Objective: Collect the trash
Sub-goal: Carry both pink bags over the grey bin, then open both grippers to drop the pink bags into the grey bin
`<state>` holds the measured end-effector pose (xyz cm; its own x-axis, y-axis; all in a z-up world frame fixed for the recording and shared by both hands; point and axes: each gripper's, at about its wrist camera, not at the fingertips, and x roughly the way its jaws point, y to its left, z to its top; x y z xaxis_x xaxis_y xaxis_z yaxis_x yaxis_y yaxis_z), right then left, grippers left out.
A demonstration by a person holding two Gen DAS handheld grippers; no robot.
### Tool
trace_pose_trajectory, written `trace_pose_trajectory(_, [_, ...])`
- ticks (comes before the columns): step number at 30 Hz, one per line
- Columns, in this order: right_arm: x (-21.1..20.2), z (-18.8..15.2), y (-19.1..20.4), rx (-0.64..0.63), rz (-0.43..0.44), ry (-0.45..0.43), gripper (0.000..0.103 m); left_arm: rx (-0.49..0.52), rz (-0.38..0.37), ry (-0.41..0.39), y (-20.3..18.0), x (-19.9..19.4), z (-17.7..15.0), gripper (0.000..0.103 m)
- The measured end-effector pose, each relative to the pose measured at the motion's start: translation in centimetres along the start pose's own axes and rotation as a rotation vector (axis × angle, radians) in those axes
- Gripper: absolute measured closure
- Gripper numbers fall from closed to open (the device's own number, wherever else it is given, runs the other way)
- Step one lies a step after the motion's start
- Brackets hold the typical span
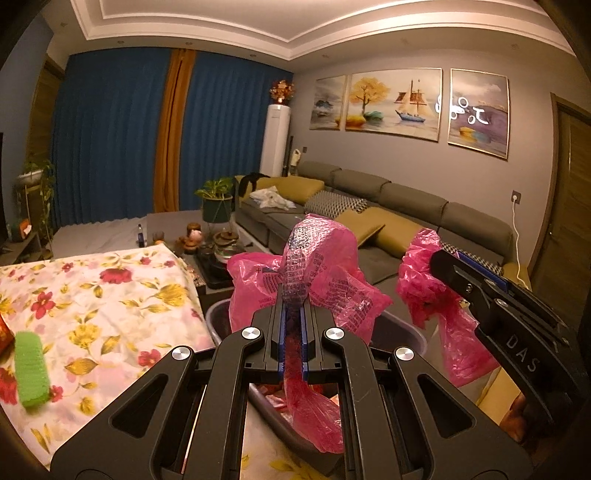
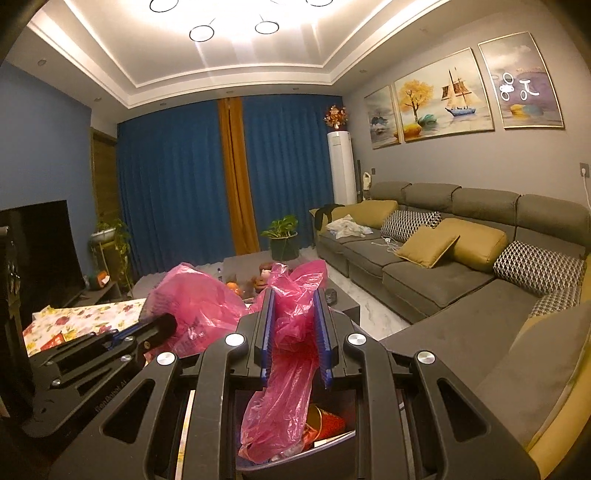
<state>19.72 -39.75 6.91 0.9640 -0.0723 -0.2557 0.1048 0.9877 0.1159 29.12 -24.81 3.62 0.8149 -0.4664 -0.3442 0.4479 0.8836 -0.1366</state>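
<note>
Evidently both grippers pinch pink bin-liner handles: left gripper [image 1: 292, 310] clamped tight, right gripper [image 2: 295, 325] narrowly parted on bunched film, to lift the pink trash bag [image 1: 325, 273] from its bin [image 1: 406, 328].

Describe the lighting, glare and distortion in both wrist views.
Left wrist view: warm, dim light; ceiling-lamp rings glare on the right-hand painting; fisheye bends the walls; green sponge at the edge looks soft. Right wrist view: ceiling lamps blow out white; same glare on the painting; dark vignette in the corners.
</note>
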Motion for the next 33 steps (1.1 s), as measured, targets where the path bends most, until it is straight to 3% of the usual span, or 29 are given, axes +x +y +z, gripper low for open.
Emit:
trace_pose_trajectory(24, [2.7,-0.2,-0.2,0.03,0.01,0.017,0.079,-0.027,-0.006,0.051,0.3,4.7,-0.8,0.097])
trace_pose_trajectory(27, [3.2,-0.1,-0.7,0.038,0.01,0.02,0.071,-0.026,-0.01,0.057,0.4,5.1,-1.0,0.097])
trace_pose_trajectory(30, [3.3,0.0,-1.0,0.047,0.012,0.019,0.064,-0.022,-0.001,0.062,0.5,5.3,-1.0,0.082])
trace_pose_trajectory(32, [3.2,0.0,-1.1,0.053,0.008,0.013,0.057,-0.028,0.003,0.051,0.7,5.2,-1.0,0.057])
trace_pose_trajectory(33, [3.1,0.0,-1.2,0.053,0.006,0.012,0.056,-0.038,0.007,0.036,0.9,5.0,-1.0,0.052])
